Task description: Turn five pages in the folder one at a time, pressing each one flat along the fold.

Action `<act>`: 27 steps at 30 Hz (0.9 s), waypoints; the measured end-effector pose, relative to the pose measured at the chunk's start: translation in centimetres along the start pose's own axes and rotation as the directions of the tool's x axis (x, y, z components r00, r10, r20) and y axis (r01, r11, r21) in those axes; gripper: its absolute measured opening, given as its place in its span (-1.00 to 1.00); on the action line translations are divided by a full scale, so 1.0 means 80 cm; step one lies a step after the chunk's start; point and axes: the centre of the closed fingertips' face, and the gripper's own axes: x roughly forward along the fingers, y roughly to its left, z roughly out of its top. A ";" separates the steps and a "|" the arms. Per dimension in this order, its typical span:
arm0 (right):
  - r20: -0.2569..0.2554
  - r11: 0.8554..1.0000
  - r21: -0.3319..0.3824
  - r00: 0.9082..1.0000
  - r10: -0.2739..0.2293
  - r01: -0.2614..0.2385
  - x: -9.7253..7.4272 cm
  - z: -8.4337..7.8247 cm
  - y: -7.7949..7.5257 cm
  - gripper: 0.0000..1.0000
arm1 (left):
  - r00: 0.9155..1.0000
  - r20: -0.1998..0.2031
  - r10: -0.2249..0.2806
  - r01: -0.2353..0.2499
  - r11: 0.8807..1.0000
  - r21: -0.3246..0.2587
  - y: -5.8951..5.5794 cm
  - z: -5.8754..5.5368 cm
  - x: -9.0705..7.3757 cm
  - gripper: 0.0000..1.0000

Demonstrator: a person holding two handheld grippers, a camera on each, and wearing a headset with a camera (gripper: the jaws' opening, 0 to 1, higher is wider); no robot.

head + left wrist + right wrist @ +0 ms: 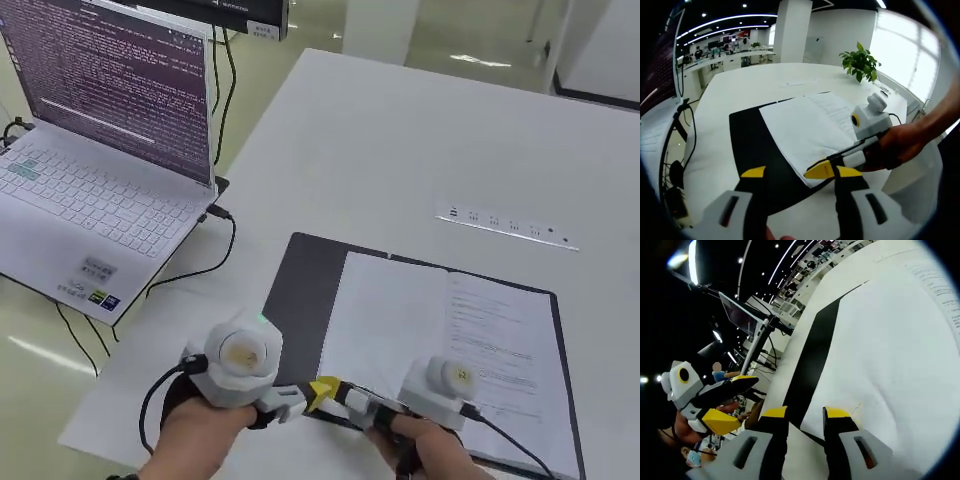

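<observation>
Jaws first: on the left gripper [800, 172] they stand wide apart with nothing between them. On the right gripper [806, 413] they are only a little apart, over the corner of the blank page [385, 310], and I judge they have no paper in their bite.

I can see the folder [305, 290] lying open on the white counter [400, 130], lower centre to lower right in the head view. Its dark cover is bared at the left, the blank page is against it, and a printed page [500, 340] is to the right. At least one leaf looks turned and lying fairly flat. How many of the five are done I cannot count, so I take most of the job as still ahead, with another page to lift and press along the fold.

Both my hands sit low at the bottom edge of the head view. The grippers point toward each other and their yellow tips nearly meet at the folder's lower left corner.
</observation>
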 end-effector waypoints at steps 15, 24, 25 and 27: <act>0.141 0.995 -0.095 0.990 -0.013 0.027 -0.116 0.060 -0.046 -0.51 | 0.997 -0.021 -0.078 0.078 0.997 -0.030 -0.020 -0.009 0.035 -0.38; 0.228 0.986 -0.092 0.967 -0.111 0.135 -0.148 0.112 -0.099 -0.80 | 0.995 -0.058 -0.082 0.078 0.995 -0.056 -0.028 -0.032 0.070 -0.66; 0.229 0.986 -0.094 0.967 -0.114 0.139 -0.146 0.115 -0.102 -0.82 | 0.995 -0.068 -0.072 0.067 0.996 -0.061 -0.027 -0.037 0.073 -0.73; 0.233 0.985 -0.096 0.965 -0.117 0.143 -0.139 0.124 -0.110 -0.88 | 0.987 -0.161 -0.014 0.009 0.999 -0.035 -0.018 -0.065 0.080 -0.86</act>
